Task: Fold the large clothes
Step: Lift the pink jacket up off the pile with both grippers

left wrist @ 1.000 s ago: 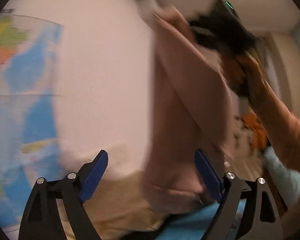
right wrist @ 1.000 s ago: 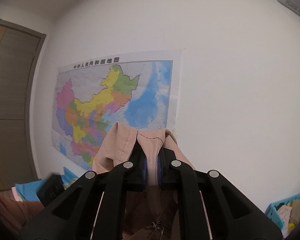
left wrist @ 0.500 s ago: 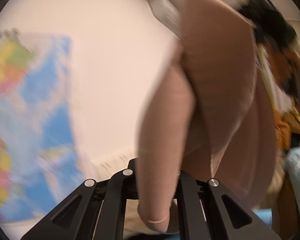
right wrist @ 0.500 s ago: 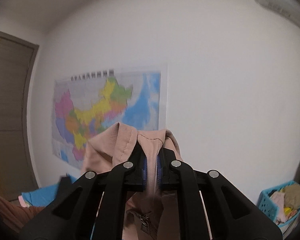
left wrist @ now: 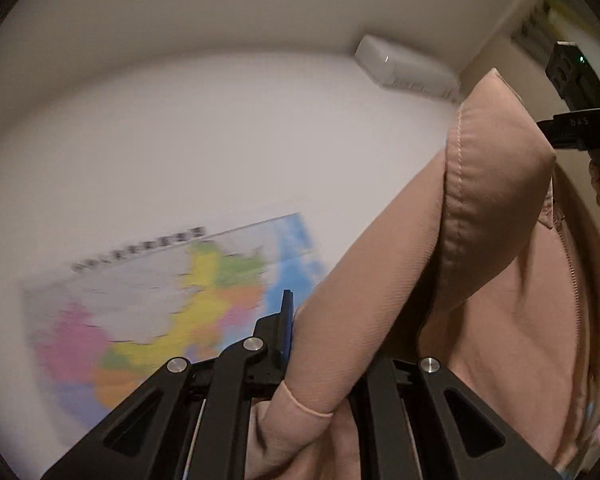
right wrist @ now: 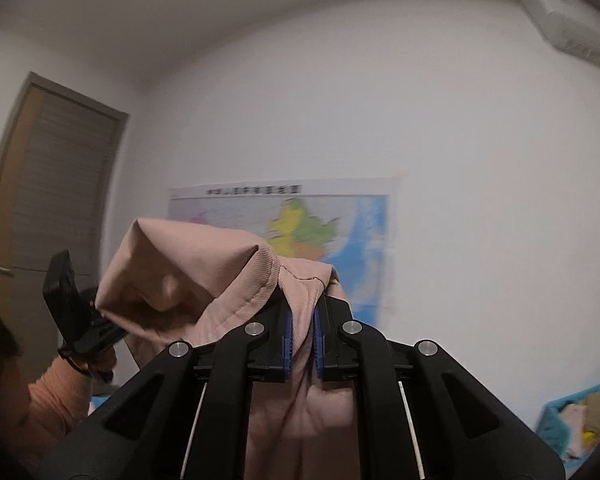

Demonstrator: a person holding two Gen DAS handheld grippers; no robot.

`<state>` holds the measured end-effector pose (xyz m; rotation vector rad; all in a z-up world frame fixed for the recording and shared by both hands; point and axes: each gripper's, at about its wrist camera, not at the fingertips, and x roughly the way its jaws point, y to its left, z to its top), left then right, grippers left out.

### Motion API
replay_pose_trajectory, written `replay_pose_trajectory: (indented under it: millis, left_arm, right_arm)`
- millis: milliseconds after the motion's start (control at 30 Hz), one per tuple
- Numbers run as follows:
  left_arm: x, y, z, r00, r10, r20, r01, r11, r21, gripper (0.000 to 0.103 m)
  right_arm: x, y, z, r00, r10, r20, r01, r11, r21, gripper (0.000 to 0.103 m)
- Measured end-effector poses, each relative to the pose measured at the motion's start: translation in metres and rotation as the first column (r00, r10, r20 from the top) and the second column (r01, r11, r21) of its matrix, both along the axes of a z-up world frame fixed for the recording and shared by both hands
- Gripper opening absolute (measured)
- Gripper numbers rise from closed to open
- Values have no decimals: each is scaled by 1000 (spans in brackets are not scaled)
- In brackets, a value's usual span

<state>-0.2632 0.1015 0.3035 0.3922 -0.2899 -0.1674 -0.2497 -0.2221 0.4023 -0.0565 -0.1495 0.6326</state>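
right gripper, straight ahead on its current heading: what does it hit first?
Beyond the pink garment that the right gripper grips, nothing nearer than the wall: roughly the map pinned there. Depth is unclear, but the wall looks well off.

Black claw (right wrist: 300, 336) arms with silver screws, blue ribbed pads (right wrist: 287, 336); orange ribbed sleeve (right wrist: 56, 396).

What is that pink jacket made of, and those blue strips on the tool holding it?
The pink jacket looks like a soft, matte ribbed cloth, perhaps fine corduroy: thin parallel lines run along it, with stitched seams and a zip. The blue strips on the right hand-held gripper look like ridged rubber or plastic pads; which one I cannot tell. They are pressed onto the cloth.
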Motion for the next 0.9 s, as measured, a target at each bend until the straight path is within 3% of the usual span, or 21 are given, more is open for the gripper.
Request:
replay_pose_trajectory:
  millis: [133, 267, 333, 467, 500, 600, 700, 767, 900]
  left_arm:
    - [-29, 22, 0, 994, 110, -17, -109, 994, 14, 9]
    - [17, 41, -32, 967, 198, -159, -196, 980, 26, 9]
    - [69, 56, -57, 922, 260, -285, -261, 965, 37, 9]
    - [156, 87, -129, 807, 320, -496, -332, 941, 66, 9]
    - [184, 94, -154, 766, 339, -547, -354, 932, 82, 9]
    - [236, 113, -200, 681, 346, -645, -387, 918, 85, 8]
    - [286, 130, -244, 589, 330, -737, -397, 913, 92, 8]
    - [311, 143, -260, 547, 328, -770, -405, 909, 99, 8]
    - [336, 156, -281, 514, 285, -809, -407, 911, 62, 8]
  right_arm:
    - [19, 25, -12, 995, 97, -30, -97, 995, 16, 8]
    - [82, 68, -41, 975, 152, -159, -149, 988, 30, 8]
    - [127, 94, -64, 956, 151, -251, -147, 989, 33, 8]
    - [230, 148, -129, 897, 110, -428, -123, 992, -1, 8]
    - [249, 158, -143, 884, 88, -459, -108, 994, -16, 8]
    - [324, 194, -210, 791, 17, -611, -75, 995, -69, 8]
    - [365, 213, -269, 725, -49, -687, -60, 989, -134, 8]
    - [386, 220, -293, 687, -63, -724, -56, 989, -139, 8]
    - [416, 230, -313, 646, -57, -762, -54, 991, -120, 8]
